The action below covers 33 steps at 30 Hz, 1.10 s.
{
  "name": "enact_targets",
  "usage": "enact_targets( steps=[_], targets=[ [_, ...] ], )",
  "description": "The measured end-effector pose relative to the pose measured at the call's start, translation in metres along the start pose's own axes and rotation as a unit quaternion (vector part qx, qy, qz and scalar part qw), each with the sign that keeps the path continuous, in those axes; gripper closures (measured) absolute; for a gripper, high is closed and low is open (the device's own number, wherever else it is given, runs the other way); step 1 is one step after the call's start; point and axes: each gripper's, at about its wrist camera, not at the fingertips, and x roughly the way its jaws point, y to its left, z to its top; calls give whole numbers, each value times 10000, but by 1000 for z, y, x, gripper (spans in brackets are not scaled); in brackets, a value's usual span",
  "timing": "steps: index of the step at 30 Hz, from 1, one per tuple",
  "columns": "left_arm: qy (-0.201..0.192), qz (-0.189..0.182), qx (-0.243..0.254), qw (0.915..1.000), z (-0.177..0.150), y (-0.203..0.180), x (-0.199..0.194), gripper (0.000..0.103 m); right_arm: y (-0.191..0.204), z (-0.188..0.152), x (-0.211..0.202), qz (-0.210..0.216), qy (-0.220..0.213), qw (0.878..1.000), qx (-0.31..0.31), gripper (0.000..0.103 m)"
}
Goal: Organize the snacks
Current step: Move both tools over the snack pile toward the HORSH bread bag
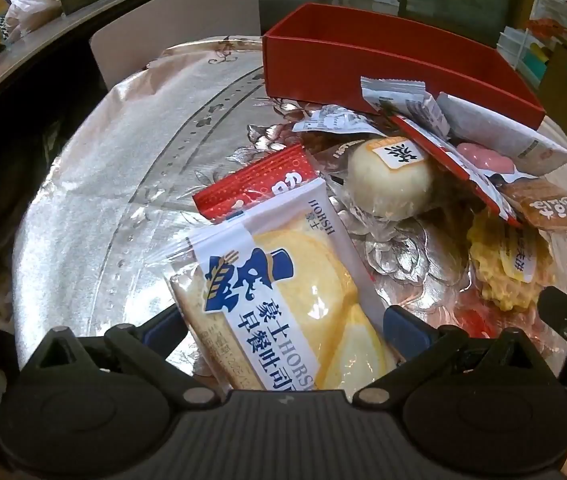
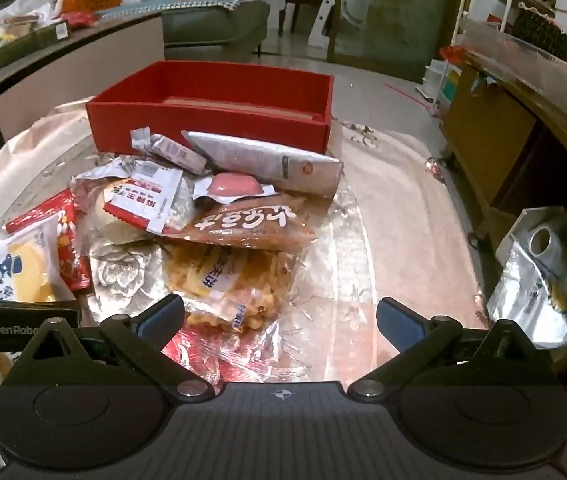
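Nothing looks sorted yet: the red box [image 2: 211, 104] at upper centre sits empty, the snacks [image 2: 187, 216] heaped before it. Left gripper [image 1: 283, 320] and right gripper [image 2: 279, 316] both gape wide, holding nothing.

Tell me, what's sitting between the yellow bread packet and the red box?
In the left wrist view, a small red sachet peeks out from under the bread packet; beyond it lies only bare shiny tablecloth up to the red box.
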Motion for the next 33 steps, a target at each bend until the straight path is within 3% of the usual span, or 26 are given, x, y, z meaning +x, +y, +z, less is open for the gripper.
enact_targets(
  steps=[29, 33],
  targets=[
    [69, 15, 173, 9998, -1, -1, 1, 3, 3, 0, 5, -16, 105, 9999, -15, 0],
    [270, 60, 238, 9993, -1, -1, 1, 3, 3, 0, 6, -10, 117, 9999, -16, 0]
  ],
)
